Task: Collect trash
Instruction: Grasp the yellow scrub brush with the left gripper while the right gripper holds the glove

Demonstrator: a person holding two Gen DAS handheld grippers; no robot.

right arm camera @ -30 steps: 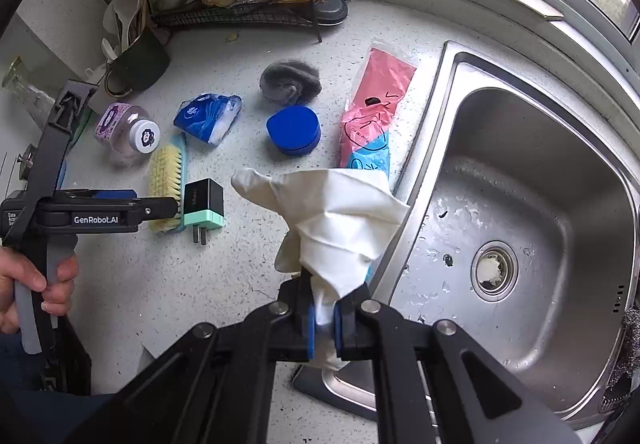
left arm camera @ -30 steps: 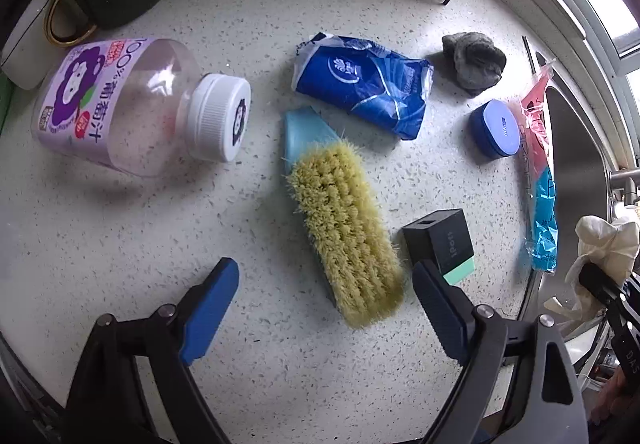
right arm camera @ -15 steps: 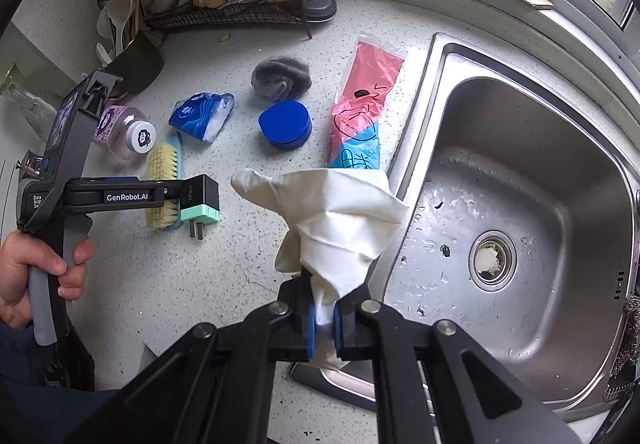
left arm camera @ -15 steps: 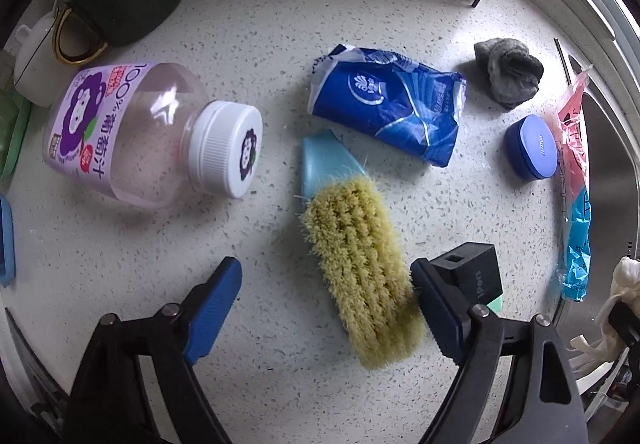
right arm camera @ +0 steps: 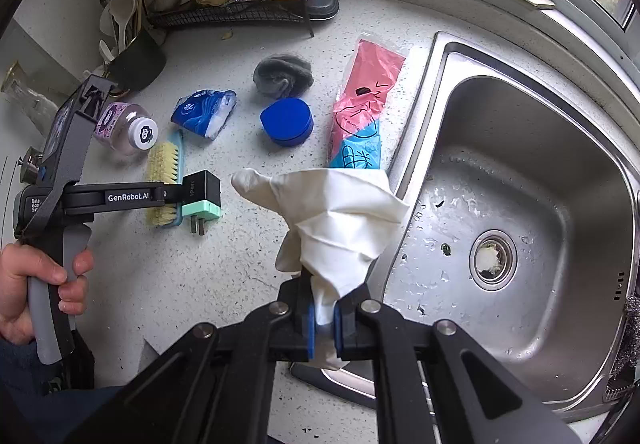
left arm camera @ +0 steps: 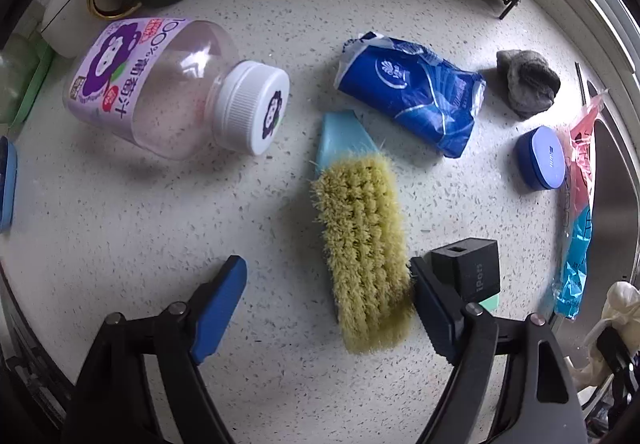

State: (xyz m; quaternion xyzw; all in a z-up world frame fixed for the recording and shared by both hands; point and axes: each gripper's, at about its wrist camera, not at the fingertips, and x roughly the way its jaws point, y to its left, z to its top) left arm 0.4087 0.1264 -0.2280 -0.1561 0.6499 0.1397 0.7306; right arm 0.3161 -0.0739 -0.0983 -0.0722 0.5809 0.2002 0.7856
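While a crumpled white glove [right arm camera: 332,220] is pinched tight by the right gripper [right arm camera: 323,328], nothing's held by the wide-open left gripper [left arm camera: 328,308]; bottle [left arm camera: 160,84] and blue wrapper [left arm camera: 412,92] are left uncollected.

I see a speckled white countertop [left arm camera: 140,212] carrying a toppled juice bottle [left arm camera: 168,84], a yellow-bristled scrub brush [left arm camera: 362,244], a blue tissue pack [left arm camera: 412,92], a grey scouring wad [left arm camera: 528,82], a blue round tin [left arm camera: 540,158] — and a black charger plug [left arm camera: 476,272] just beside the brush.
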